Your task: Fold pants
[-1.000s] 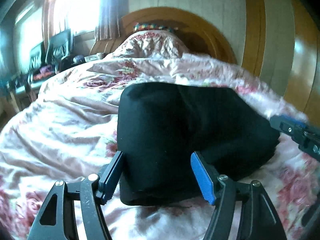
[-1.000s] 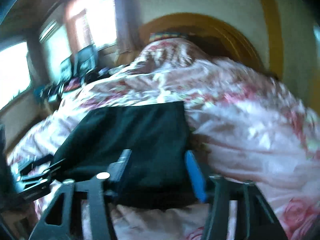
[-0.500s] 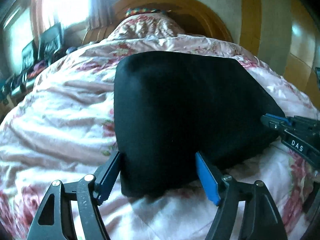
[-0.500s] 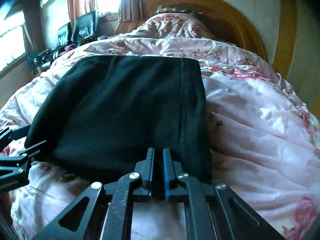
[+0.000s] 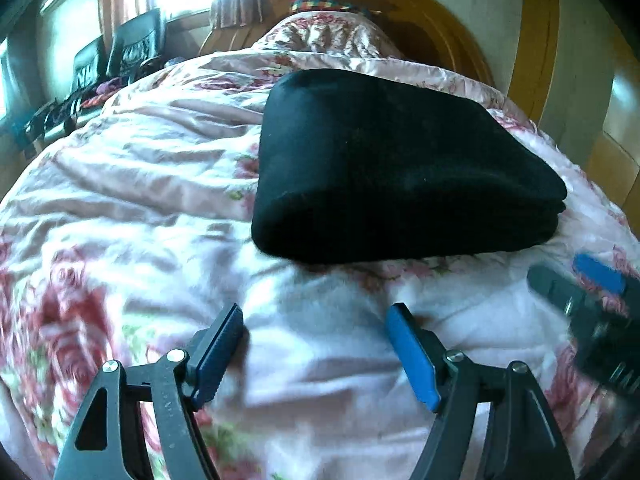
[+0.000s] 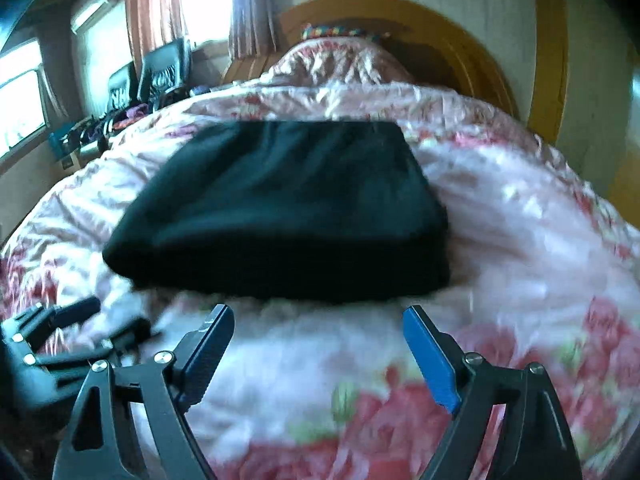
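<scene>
Pants [image 5: 384, 168] lie folded into a compact black bundle on the bed [image 5: 132, 200], just beyond your left gripper [image 5: 316, 354] and right gripper [image 6: 320, 350]. Jaws apart, the right just opened, nothing between them. Folding looks finished.

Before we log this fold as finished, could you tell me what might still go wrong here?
The folded black fabric pants lie on a soft, rumpled pink floral quilt, so the stack could slump. Its layered right edge looks loose and may spring open. Both open grippers, left and right, are near; a stray move could snag it.
</scene>
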